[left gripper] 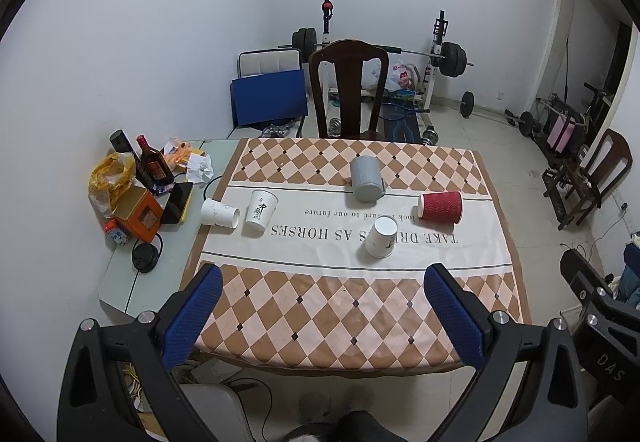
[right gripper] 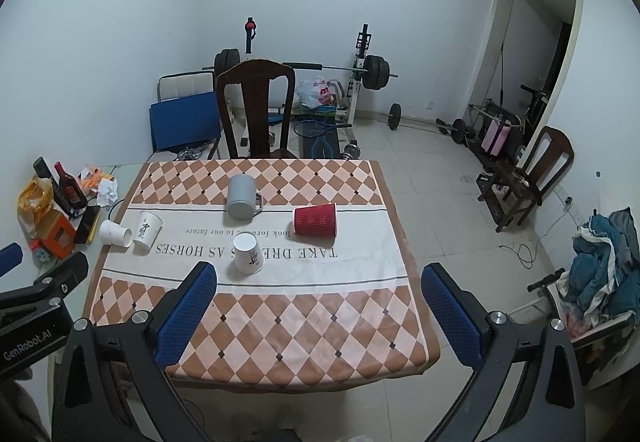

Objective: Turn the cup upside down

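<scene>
Both the left gripper [left gripper: 322,296] and the right gripper [right gripper: 318,296] have fingers spread wide, holding nothing, above the worktop's [left gripper: 320,322] near edge; the red cup [left gripper: 440,206] lies on its side.

Red ribbed paper cup [left gripper: 440,206] [right gripper: 315,220] lies on its side on the tablecloth's white band

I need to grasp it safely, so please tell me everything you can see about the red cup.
The red cup looks like paper with a wavy ribbed wall. It lies on its side on the white band of the tablecloth, right of the grey mug, touching only the cloth. Its wide end points right in the right wrist view. Its inside is hidden. Neither tool touches it.
</scene>
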`<state>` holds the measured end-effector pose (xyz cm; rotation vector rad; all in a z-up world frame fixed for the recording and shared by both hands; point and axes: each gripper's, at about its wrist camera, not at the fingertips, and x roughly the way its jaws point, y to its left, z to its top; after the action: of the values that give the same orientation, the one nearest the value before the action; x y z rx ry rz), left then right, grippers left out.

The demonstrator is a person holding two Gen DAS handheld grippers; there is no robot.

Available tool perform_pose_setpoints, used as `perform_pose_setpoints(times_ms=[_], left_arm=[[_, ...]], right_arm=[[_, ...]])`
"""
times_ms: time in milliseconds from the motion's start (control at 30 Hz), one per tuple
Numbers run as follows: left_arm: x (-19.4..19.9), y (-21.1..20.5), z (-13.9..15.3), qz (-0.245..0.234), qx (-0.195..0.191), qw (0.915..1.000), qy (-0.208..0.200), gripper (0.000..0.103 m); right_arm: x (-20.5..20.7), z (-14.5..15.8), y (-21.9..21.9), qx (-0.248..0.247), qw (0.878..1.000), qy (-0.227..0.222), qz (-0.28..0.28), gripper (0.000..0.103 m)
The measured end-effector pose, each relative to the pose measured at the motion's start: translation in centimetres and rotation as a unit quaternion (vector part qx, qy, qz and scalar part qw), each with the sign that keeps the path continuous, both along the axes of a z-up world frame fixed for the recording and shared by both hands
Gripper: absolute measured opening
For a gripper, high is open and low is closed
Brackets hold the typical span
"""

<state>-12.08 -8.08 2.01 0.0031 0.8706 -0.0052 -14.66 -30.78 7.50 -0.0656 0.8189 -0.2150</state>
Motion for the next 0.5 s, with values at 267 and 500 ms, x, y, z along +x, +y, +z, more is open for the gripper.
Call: perform_pose_setpoints(times_ms=[267,500], left_arm=[[-0.12,0.36,0.63,0.002,0.000,1.0000,-0.005,0.103],[-0.12,0.46,0.75,-0.001,0.001,1.0000,-0.005,0.103]], right_arm=[[-0.02,0.27,-0.08,0.005,1.000,-0.002,0.006,0.103],[-0.04,0.83,0.22,0.007,1.000,0.003,0.012,0.103]])
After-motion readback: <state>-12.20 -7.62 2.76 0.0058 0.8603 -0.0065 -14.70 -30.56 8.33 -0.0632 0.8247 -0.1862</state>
